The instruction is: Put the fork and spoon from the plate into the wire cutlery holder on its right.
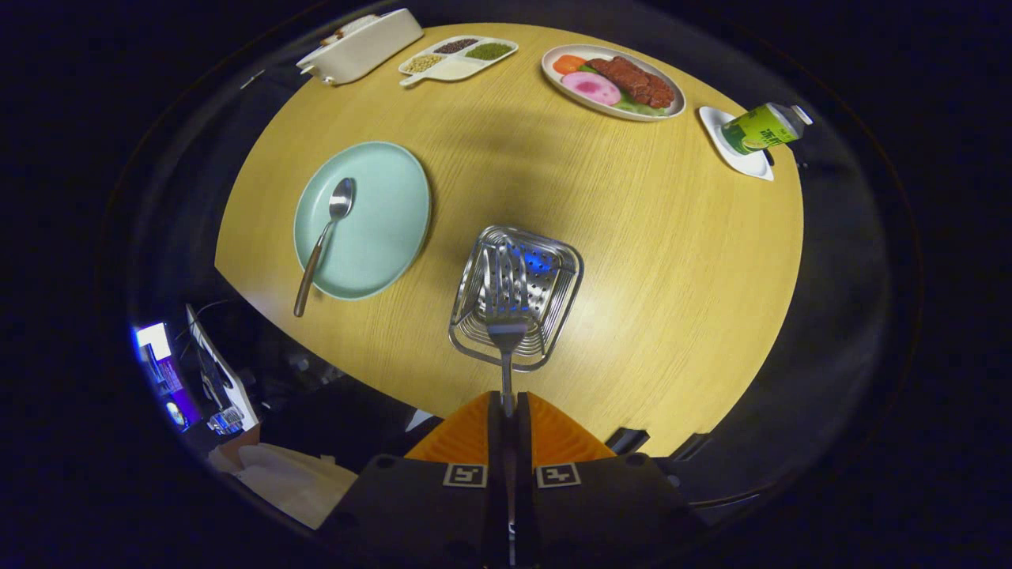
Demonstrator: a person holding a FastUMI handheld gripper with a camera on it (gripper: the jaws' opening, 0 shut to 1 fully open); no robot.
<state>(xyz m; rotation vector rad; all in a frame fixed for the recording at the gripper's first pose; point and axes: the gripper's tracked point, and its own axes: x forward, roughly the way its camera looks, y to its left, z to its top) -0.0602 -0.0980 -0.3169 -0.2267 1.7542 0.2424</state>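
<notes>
While tongs (506,399) pinch fork (504,300), wooden table (648,261) gleams.

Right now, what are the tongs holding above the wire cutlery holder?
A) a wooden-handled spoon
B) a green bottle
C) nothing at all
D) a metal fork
D: the tongs are closed on the handle of the silver metal fork, whose tines hang over the square wire cutlery holder, while the wooden-handled spoon lies on the round pale green plate.
</notes>
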